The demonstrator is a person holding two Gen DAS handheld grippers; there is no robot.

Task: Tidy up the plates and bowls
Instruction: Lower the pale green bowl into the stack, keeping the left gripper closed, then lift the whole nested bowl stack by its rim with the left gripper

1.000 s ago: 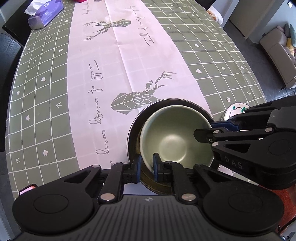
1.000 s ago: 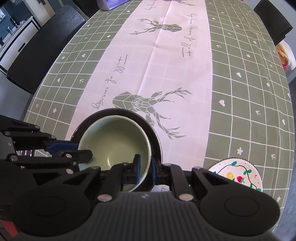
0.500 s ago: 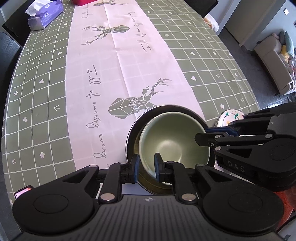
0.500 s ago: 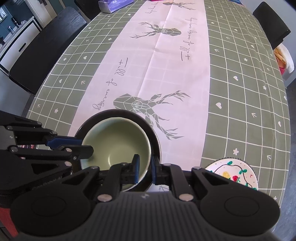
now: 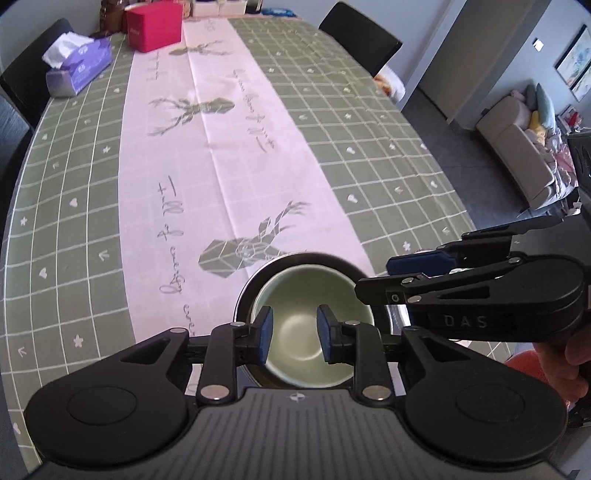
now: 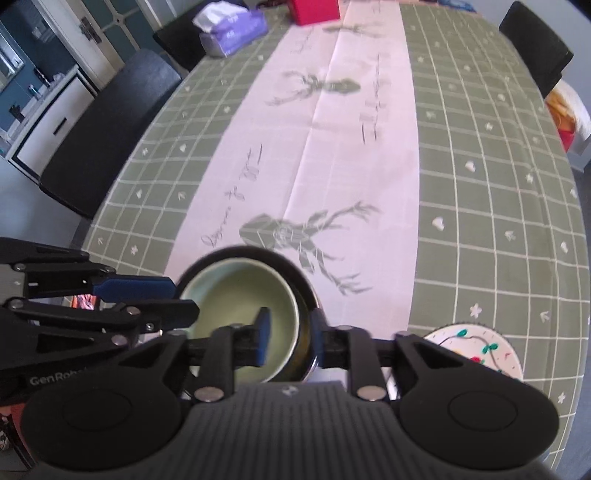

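Note:
A pale green bowl (image 5: pixel 303 325) sits inside a dark bowl (image 5: pixel 258 275) near the table's front edge. It also shows in the right wrist view (image 6: pixel 240 295), inside the dark bowl (image 6: pixel 291 273). My left gripper (image 5: pixel 293 334) is open above the green bowl, touching nothing. My right gripper (image 6: pixel 290 338) is open, its pads on either side of the bowls' right rims without gripping. It shows from the side in the left wrist view (image 5: pixel 421 273). A white floral plate (image 6: pixel 480 347) lies on the table to the right.
A purple tissue box (image 5: pixel 79 68) and a red box (image 5: pixel 155 27) stand at the far end of the green checked tablecloth (image 5: pixel 74 184). Dark chairs (image 6: pixel 107 129) stand along the table's left side and far corners. A sofa (image 5: pixel 517 147) is far right.
Both grippers have opened and let go of the bowls' rims. Both have lifted and pulled back, so more of the far table shows.

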